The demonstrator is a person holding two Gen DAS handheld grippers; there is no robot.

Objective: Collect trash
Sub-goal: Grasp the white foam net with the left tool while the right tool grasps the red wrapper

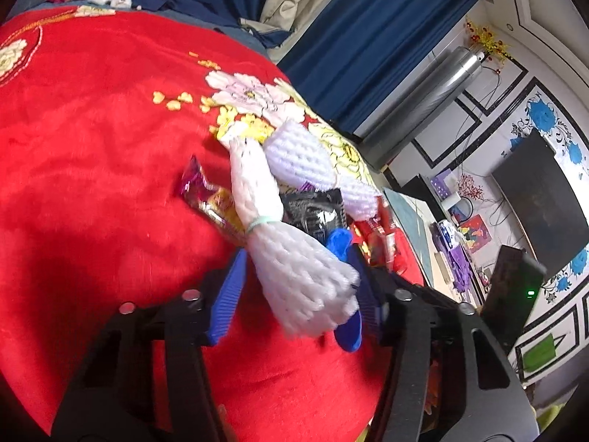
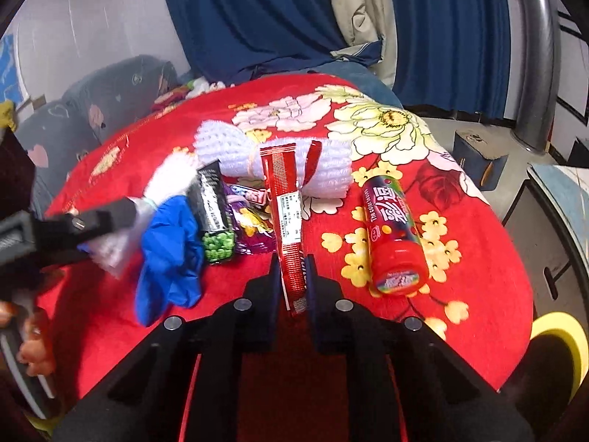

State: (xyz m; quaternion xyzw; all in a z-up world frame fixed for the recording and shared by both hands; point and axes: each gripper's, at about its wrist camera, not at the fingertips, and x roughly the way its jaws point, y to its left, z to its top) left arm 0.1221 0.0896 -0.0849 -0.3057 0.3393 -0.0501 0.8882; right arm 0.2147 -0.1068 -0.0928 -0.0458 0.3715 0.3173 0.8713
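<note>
Trash lies on a red flowered blanket (image 1: 92,129). My left gripper (image 1: 294,254) has its blue fingers (image 1: 228,294) pressed on a white foam net (image 1: 305,283); a crumpled blue piece (image 1: 340,239) sits against the net on the right side. In the right wrist view the left gripper (image 2: 92,235) comes in from the left, holding that net (image 2: 114,250) beside the blue piece (image 2: 169,258). My right gripper (image 2: 292,276) is shut on the near end of a long red wrapper (image 2: 285,202). A red candy tube (image 2: 394,235) lies to its right.
A second foam net (image 2: 257,158), a black pea packet (image 2: 213,213) and a purple wrapper (image 2: 250,221) lie in the pile. The blanket (image 2: 478,276) drops off at the right. Beyond are blue curtains (image 2: 257,18), a silver cylinder (image 1: 441,88) and a dark screen (image 1: 537,202). A person's hand (image 2: 33,350) shows bottom left.
</note>
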